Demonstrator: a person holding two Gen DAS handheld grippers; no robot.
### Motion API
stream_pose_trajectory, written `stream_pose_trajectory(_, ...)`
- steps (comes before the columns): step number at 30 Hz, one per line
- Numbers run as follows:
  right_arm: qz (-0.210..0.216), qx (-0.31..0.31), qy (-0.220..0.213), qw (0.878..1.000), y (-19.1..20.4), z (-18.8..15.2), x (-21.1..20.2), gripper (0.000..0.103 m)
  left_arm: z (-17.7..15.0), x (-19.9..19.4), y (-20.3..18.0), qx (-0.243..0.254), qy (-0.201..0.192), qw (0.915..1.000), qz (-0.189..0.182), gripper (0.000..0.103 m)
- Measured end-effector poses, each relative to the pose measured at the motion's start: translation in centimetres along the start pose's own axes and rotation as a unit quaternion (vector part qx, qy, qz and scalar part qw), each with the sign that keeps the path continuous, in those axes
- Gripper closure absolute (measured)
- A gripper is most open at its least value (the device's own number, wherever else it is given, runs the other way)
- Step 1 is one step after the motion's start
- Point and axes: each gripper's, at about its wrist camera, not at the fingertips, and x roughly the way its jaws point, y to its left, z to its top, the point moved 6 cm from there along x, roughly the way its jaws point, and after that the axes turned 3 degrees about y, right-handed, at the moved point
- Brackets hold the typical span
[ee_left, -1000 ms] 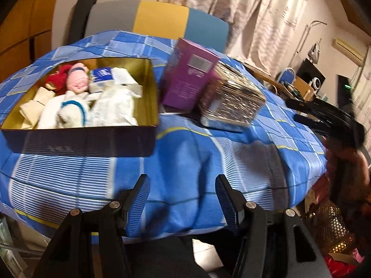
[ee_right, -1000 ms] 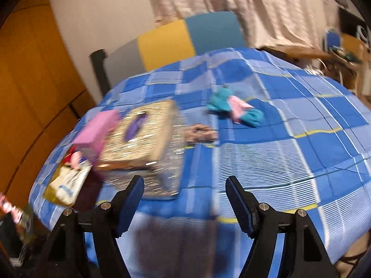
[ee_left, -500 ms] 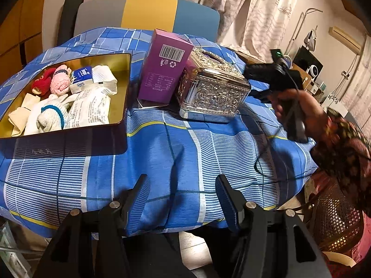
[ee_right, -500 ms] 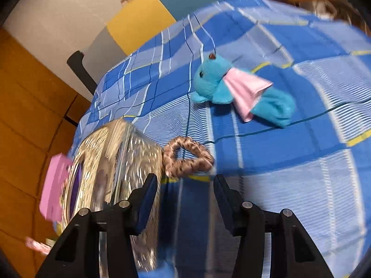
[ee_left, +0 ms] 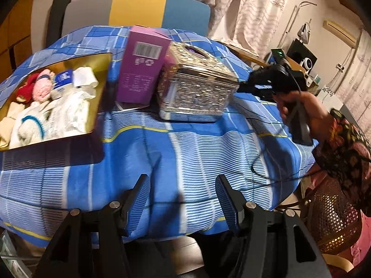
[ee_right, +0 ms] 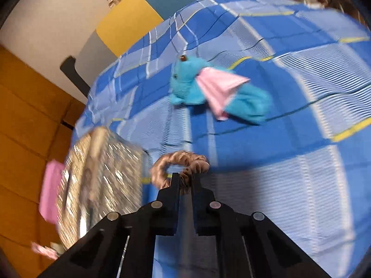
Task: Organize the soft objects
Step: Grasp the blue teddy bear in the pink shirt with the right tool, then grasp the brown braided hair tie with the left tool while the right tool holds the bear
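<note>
Your right tool [ee_right: 185, 181] has just closed its jaws and pinches the near edge of the brown scrunchie [ee_right: 179, 164], which lies on the blue checked surface [ee_right: 289, 173] just right of the silver tissue box [ee_right: 97, 180]. Beyond its tips lies the teal plush toy [ee_right: 208, 88] with a pink wing. Your left tool [ee_left: 183, 194] stands wide, holding nothing; ahead and to its left sits the gold tray [ee_left: 102, 69] of soft items.

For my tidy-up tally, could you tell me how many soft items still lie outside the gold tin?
2: a brown scrunchie pinched in the right gripper beside the silver tissue box, and a blue plush toy farther back on the tablecloth. Others may be hidden.
</note>
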Motion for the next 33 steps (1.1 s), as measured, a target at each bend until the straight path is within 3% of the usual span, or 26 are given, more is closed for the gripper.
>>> stream_pose_trajectory(2,-0.005,-0.022,0.0,1.0,-0.7,0.0,-1.0,0.088,0.3,0.4,-0.7,0.005,0.001,1.0,-0.007,0.044)
stream_pose_trajectory(3,-0.015,-0.033,-0.004,0.999,-1.1,0.3,-1.6,0.079,0.4,0.8,-1.2,0.01,0.003,0.9999,-0.011,0.044)
stream_pose_trajectory(4,-0.032,-0.042,-0.015,0.998,-1.7,1.0,-2.3,0.067,0.5,0.9,-1.5,0.013,0.004,0.9998,-0.014,0.044)
stream_pose_trajectory(5,-0.046,-0.049,-0.033,0.997,-2.1,1.9,-3.0,0.041,0.7,1.2,-1.9,0.017,0.006,0.9997,-0.017,0.044)
stream_pose_trajectory(6,-0.05,-0.053,-0.053,0.996,-2.1,2.9,-3.5,0.029,0.8,1.5,-2.4,0.022,0.008,0.9995,-0.02,0.044)
stream_pose_trajectory(7,-0.05,-0.059,-0.064,0.995,-2.0,3.9,-3.7,0.028,0.9,1.7,-2.8,0.026,0.011,0.9994,-0.021,0.044)
stream_pose_trajectory(11,-0.103,-0.119,-0.064,0.985,-0.8,7.7,-1.4,0.028,1.5,2.0,-3.6,0.039,0.012,0.999,-0.021,0.044)
stream_pose_trajectory(17,-0.152,-0.179,-0.024,0.972,0.6,11.2,5.3,0.027,2.7,2.2,-3.4,0.034,0.013,0.9993,-0.011,0.044)
stream_pose_trajectory(19,-0.171,-0.197,-0.012,0.965,0.7,11.5,7.1,0.03,2.9,2.5,-3.3,0.035,0.014,0.9992,-0.008,0.044)
stream_pose_trajectory(21,-0.163,-0.196,-0.006,0.967,0.5,11.3,7.9,0.045,3.2,2.8,-3.6,0.039,0.016,0.9991,-0.006,0.044)
stream_pose_trajectory(25,-0.149,-0.199,-0.008,0.969,-0.1,10.9,6.9,0.071,3.7,3.6,-4.8,0.048,0.018,0.9986,-0.014,0.044)
stream_pose_trajectory(33,-0.113,-0.142,-0.045,0.982,-4.1,7.5,-2.2,0.072,6.9,5.1,-9.5,0.081,0.004,0.9959,-0.042,0.044)
